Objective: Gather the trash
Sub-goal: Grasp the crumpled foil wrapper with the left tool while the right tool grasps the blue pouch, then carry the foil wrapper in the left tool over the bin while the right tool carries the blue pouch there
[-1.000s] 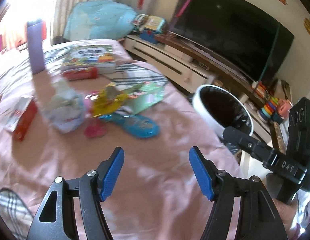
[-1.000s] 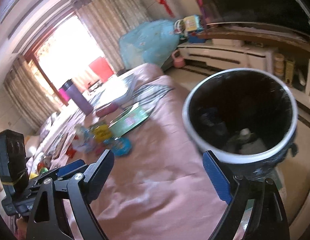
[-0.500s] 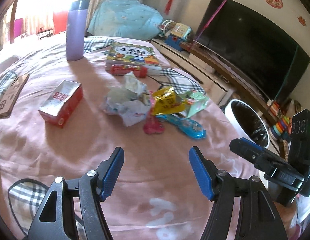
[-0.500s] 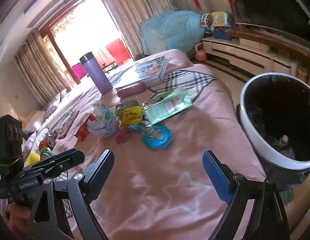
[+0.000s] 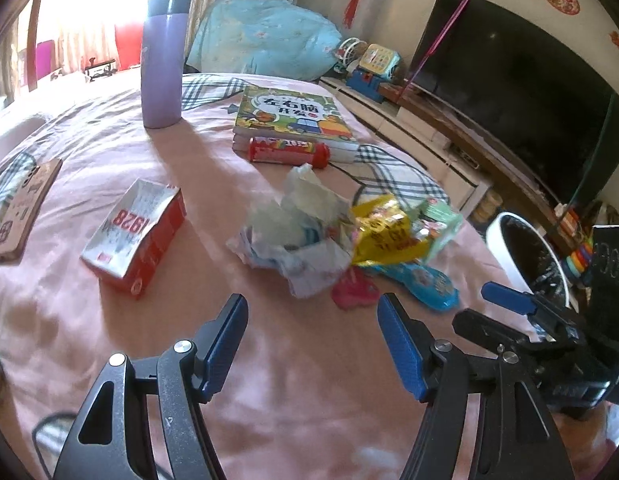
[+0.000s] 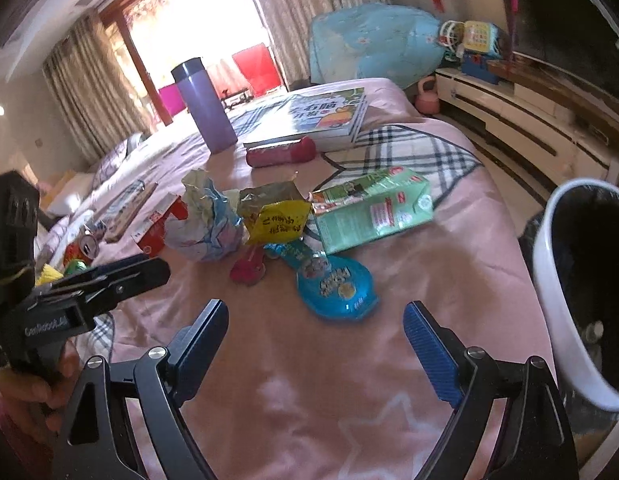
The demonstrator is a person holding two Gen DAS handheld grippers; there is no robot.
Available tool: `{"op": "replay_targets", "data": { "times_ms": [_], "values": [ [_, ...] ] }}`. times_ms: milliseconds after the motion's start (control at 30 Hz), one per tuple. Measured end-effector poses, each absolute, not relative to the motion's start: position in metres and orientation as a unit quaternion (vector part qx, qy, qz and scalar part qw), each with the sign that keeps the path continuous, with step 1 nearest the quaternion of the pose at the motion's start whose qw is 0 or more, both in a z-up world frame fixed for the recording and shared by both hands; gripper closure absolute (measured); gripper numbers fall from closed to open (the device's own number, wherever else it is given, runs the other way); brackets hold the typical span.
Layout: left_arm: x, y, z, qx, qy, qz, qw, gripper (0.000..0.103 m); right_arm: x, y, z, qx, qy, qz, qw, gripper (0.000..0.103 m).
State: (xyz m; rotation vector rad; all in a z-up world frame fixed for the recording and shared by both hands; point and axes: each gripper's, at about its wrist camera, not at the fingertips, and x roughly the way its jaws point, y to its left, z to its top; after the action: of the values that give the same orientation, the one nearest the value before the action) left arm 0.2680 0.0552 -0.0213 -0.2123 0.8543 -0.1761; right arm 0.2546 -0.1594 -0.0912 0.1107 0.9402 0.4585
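A pile of trash lies on the pink bedspread: crumpled wrapping [image 5: 293, 232] [image 6: 205, 220], a yellow snack bag [image 5: 383, 232] [image 6: 277, 216], a green carton [image 5: 441, 220] [image 6: 373, 208], a blue wrapper [image 5: 425, 280] [image 6: 333, 284] and a small pink piece [image 5: 355, 292] [image 6: 247, 270]. A torn red box [image 5: 137, 232] [image 6: 161, 224] lies apart to the left. My left gripper [image 5: 311, 320] hangs open just short of the crumpled wrapping. My right gripper [image 6: 315, 316] stands open just short of the blue wrapper. Neither holds anything. The white bin [image 5: 499, 236] [image 6: 557, 280] stands beside the bed on the right.
Farther back on the bed stand a purple flask [image 5: 163, 64] [image 6: 209, 108], a stack of picture books [image 5: 293, 116] [image 6: 309, 116] and a red tube [image 5: 289, 152] [image 6: 281, 152]. A brown card [image 5: 21, 204] lies at the left. A TV [image 5: 529, 92] and low cabinet [image 6: 521, 120] line the right wall.
Both views have swung left from the bin toward the trash pile, which is now nearer and centred. The jaws of both grippers stand as wide as before.
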Motion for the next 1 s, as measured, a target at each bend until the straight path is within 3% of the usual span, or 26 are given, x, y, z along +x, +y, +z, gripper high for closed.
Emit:
{"op": "replay_targets", "data": {
  "times_ms": [267,333,433,533,1000],
  "values": [
    [0.313,0.049,-0.042,-0.100,0.430,-0.083,0.893,0.040,0.284,-0.138,-0.112,-0.001,0.475,0.215,0.853,0.034],
    [0.317,0.047,-0.045,-0.096,0.432,-0.089,0.892,0.055,0.287,-0.136,-0.117,-0.013,0.482,0.208,0.851,0.050],
    [0.316,0.046,-0.048,-0.093,0.431,-0.098,0.892,0.074,0.284,-0.136,-0.115,-0.019,0.478,0.208,0.853,0.051],
    [0.311,0.045,-0.046,-0.089,0.426,-0.100,0.895,0.078,0.276,-0.140,-0.113,-0.009,0.476,0.211,0.854,0.051],
    [0.252,0.036,-0.025,-0.106,0.408,-0.152,0.894,0.080,0.221,-0.189,-0.090,0.083,0.450,0.201,0.866,0.051]
  ]
}}
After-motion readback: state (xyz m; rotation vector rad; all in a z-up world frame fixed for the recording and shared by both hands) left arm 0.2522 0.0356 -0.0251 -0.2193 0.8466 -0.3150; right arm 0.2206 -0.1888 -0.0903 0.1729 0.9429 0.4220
